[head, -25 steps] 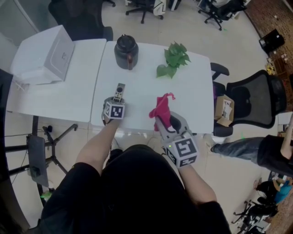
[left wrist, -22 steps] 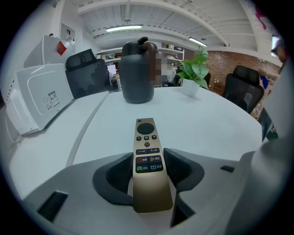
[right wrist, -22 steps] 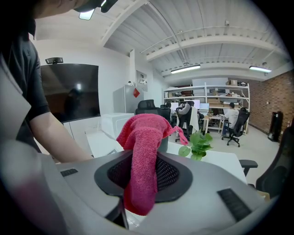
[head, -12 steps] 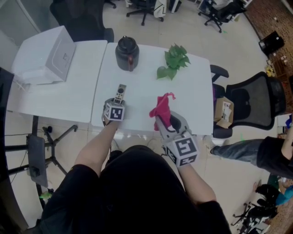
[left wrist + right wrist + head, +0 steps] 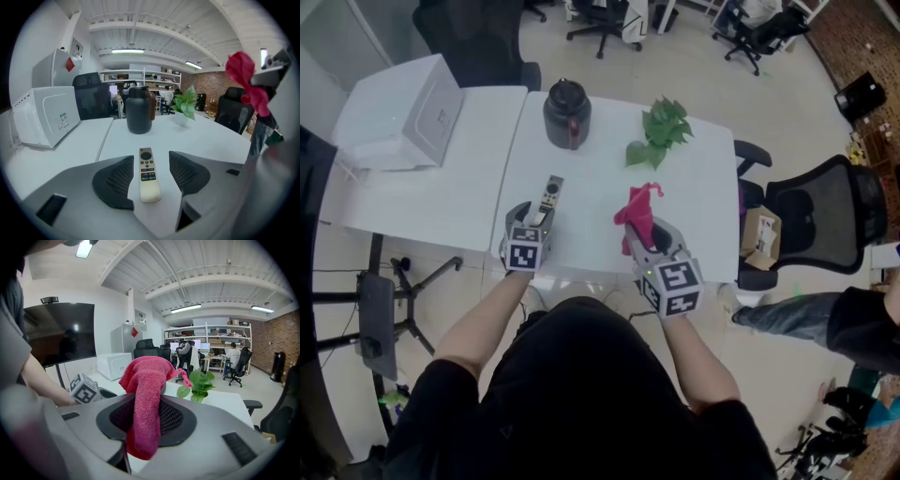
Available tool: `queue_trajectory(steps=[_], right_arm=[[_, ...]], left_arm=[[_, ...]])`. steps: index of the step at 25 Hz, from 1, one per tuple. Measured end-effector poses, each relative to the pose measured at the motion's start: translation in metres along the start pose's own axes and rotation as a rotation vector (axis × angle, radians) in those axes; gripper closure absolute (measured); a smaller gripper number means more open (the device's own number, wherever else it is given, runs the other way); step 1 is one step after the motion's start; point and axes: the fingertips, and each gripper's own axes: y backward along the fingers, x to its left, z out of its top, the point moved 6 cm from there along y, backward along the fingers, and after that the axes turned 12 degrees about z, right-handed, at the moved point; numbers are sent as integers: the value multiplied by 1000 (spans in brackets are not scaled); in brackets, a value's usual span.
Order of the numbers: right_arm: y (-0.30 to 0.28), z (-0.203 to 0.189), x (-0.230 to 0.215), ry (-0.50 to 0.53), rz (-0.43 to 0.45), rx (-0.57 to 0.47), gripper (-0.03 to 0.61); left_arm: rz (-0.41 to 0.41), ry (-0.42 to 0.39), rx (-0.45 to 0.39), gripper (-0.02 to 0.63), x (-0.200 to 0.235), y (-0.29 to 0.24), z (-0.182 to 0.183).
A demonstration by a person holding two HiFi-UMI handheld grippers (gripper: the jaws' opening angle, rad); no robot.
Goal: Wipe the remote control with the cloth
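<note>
A pale, slim remote control [image 5: 549,194] lies flat on the white table [image 5: 600,173], buttons up. My left gripper [image 5: 535,219] sits low at the remote's near end. In the left gripper view the remote [image 5: 148,176] lies between the spread pads, touching neither, and the jaws are opening. My right gripper [image 5: 645,236] is to the right, lifted off the table and shut on a red cloth [image 5: 637,210]. In the right gripper view the cloth [image 5: 146,399] bunches above the jaws and hangs down between them.
A dark jug [image 5: 566,112] and a leafy green plant [image 5: 658,129] stand at the table's far side. A white appliance [image 5: 398,114] sits on the adjoining table to the left. A black office chair [image 5: 825,211] and a person's legs [image 5: 811,309] are on the right.
My left gripper has drawn back a little toward me and spread wider, leaving the remote on the table. The right gripper still holds the cloth up in about the same place.
</note>
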Motion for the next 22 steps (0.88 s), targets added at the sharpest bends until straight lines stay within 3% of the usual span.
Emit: queue_trajectory(steps=[10, 20, 22], right_arm=[[-69, -72, -59, -33, -46, 207, 456], [-120, -127, -86, -66, -74, 426, 456], [-128, -136, -87, -73, -76, 461, 456]], left_arm=[[-111, -24, -195, 388, -13, 94, 59], [-157, -172, -322, 611, -21, 144, 85], [-162, -168, -309, 611, -20, 147, 85]])
